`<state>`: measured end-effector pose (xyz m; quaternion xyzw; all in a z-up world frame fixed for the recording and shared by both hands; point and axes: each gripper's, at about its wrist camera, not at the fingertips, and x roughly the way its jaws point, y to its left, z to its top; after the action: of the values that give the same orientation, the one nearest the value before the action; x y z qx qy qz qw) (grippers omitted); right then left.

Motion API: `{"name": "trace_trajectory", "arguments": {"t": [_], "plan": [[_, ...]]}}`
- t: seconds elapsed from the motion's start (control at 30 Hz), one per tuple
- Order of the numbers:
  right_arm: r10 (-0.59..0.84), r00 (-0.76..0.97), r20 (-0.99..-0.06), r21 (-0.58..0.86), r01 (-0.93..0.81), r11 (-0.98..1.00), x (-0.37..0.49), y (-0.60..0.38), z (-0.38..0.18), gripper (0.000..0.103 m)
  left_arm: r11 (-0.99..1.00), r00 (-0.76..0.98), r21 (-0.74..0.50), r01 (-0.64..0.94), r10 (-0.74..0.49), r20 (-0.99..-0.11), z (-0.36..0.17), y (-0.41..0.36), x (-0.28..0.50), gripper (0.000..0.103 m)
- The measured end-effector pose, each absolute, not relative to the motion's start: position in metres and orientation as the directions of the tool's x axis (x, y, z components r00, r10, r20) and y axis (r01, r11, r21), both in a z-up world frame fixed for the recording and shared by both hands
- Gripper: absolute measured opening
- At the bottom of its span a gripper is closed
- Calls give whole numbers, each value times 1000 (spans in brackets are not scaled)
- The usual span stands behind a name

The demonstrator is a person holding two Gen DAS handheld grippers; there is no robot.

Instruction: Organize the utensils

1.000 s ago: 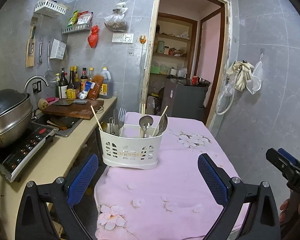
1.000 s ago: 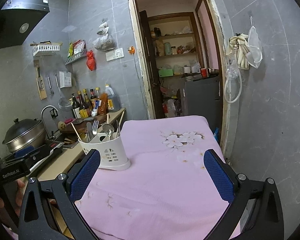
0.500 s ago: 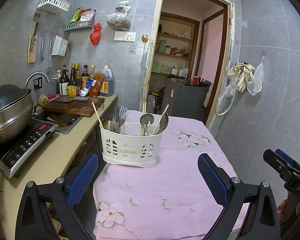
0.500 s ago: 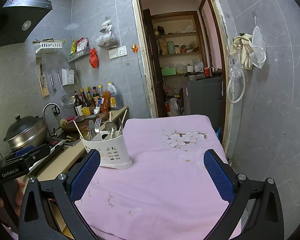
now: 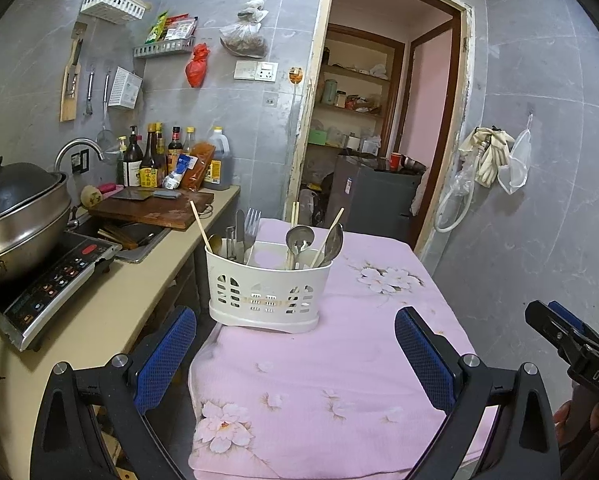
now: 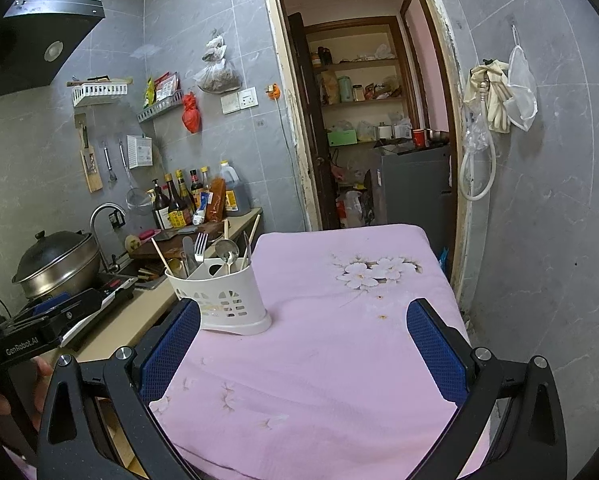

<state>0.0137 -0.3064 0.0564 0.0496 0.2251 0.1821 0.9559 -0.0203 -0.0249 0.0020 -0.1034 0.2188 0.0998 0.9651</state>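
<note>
White slotted plastic caddy of spoons, forks, chopsticks: centre frame on pink floral tablecloth, slightly farther than a second ago. Left gripper and right gripper both spread wide, empty. Backing off; sorting seemingly done.

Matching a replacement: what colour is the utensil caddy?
White caddy, clearest in the left wrist view.

We see a pale pink tablecloth printed with white blossoms, the largest flower at two o'clock. At eleven o'clock on it stands a cream plastic slotted utensil caddy with silver cutlery. Our black hand-held gripper carries blue textured pads. Grey marbled wall tiles surround us.
</note>
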Motion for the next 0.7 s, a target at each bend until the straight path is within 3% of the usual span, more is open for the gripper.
{"name": "trace_trajectory", "arguments": {"t": [0.7], "plan": [[369, 832, -415, 170, -327, 930, 13, -304, 57, 102, 957, 885, -157, -242, 151, -440, 2, -24, -22, 100]]}}
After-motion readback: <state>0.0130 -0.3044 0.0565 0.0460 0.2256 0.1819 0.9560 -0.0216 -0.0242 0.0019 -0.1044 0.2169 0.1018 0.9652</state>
